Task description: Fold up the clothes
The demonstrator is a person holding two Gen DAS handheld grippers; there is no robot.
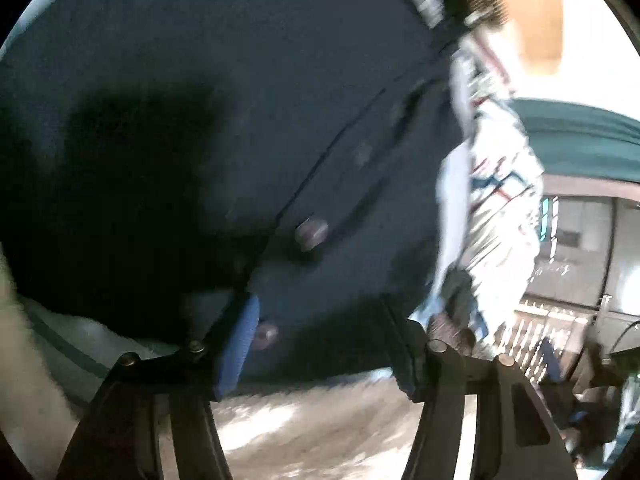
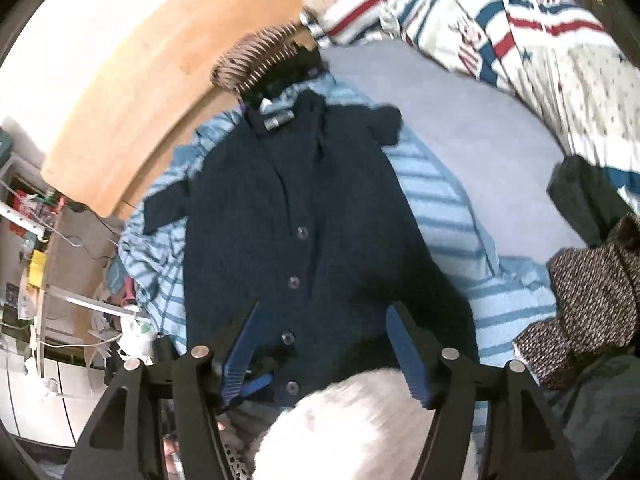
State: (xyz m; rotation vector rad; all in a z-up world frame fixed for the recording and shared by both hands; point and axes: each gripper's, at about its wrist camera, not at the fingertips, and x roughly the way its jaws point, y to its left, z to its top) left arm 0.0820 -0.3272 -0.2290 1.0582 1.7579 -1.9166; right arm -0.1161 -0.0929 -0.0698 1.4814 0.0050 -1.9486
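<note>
Now we see the navy cardigan lying flat on the striped bedding, collar away from us, its button line running lengthwise straight ahead of both tools. Our left gripper sits nearest, just above the hem, jaws spread and pinching nothing. Our right gripper hangs higher, also spread and empty.

The left gripper stands with its blue-padded jaws apart and nothing pinched between them. A dark navy cardigan fills the view just ahead (two buttons show near the tips). A patterned white cloth hangs right of it.
</note>
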